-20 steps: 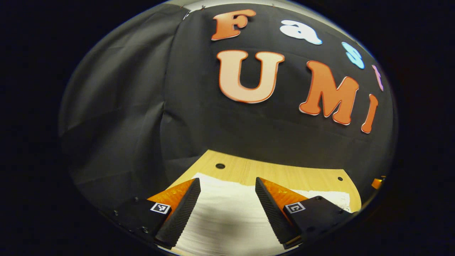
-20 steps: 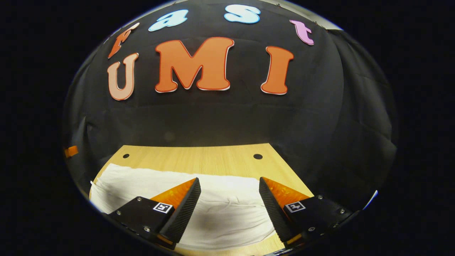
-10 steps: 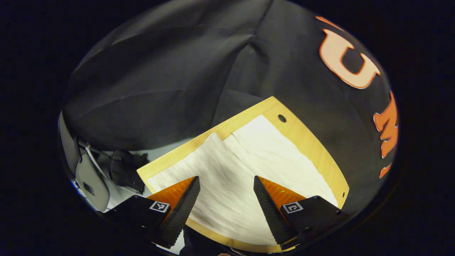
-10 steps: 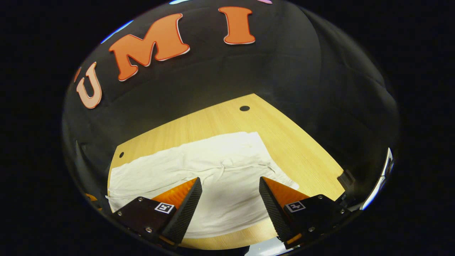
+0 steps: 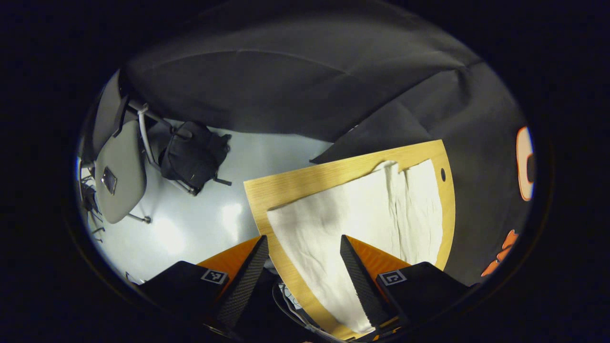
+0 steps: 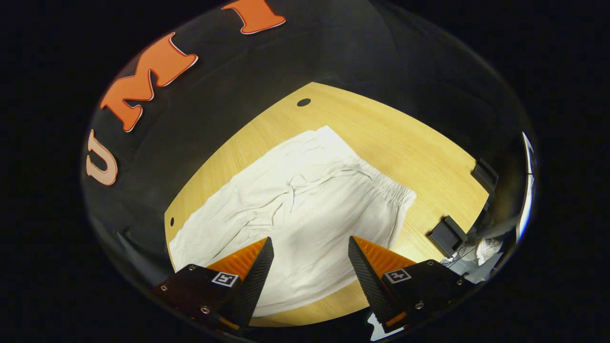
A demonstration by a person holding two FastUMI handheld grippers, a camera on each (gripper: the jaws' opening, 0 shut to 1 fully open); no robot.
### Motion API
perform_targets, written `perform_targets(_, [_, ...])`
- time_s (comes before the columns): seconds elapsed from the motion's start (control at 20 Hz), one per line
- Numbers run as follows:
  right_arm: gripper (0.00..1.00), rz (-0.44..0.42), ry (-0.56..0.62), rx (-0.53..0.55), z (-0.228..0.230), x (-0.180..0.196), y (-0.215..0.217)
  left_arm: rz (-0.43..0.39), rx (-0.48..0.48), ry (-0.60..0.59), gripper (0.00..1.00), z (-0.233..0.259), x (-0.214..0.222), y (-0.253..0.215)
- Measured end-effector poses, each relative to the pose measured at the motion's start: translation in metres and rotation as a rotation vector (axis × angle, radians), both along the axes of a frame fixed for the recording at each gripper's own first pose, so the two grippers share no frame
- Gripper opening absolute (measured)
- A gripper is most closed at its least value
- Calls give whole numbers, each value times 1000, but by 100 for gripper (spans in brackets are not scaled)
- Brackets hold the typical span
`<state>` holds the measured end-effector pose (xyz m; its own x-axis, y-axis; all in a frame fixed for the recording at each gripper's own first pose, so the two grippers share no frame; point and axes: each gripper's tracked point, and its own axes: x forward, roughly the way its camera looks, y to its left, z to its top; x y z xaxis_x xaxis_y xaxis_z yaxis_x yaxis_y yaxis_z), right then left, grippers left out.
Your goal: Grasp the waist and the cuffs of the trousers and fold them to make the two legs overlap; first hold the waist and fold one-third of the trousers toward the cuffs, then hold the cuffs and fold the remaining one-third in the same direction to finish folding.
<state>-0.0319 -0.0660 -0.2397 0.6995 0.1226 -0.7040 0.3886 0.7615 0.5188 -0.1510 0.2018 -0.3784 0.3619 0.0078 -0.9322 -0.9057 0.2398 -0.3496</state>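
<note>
Lying flat: trousers, white, wrinkled, gathered waist
Surface: pale wood, bare margins
Left gripper: fingers apart, empty
Right gripper: spread wide, empty

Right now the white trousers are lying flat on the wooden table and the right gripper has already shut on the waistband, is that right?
Not quite. The white trousers do lie flat on the wooden table, but the right gripper is open, its fingers spread apart above the cloth and holding nothing. The right gripper view shows the waistband untouched.
</note>
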Motion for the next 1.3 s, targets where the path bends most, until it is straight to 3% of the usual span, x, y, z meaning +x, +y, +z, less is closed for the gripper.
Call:
perform_targets(0.3, [95,-55,43,13,-9,-7,18,3,-91,-30,98,-24,6,8])
perform_targets(0.5, [95,-82,41,13,-7,-4,32,-12,-121,-125,94,-26,36,15])
perform_targets(0.55, [95,-90,48,10,-8,-5,32,-21,-143,-144,89,-30,42,8])
perform_targets(0.75, [95,-123,67,-9,-19,-8,0,-48,-124,-145,20,-39,43,9])
perform_targets(0.8, [95,-127,92,-15,-30,-12,-12,-69,-91,-142,12,-38,41,8])
perform_targets(0.95, [95,-150,134,24,-60,-9,-41,-100,-1,-157,4,-31,53,9])
perform_targets(1.1, [95,-190,152,34,-77,0,-69,-149,65,-159,5,-9,63,10])
perform_targets(1.3, [92,-234,205,22,-104,13,-106,-148,114,-186,5,14,77,10])
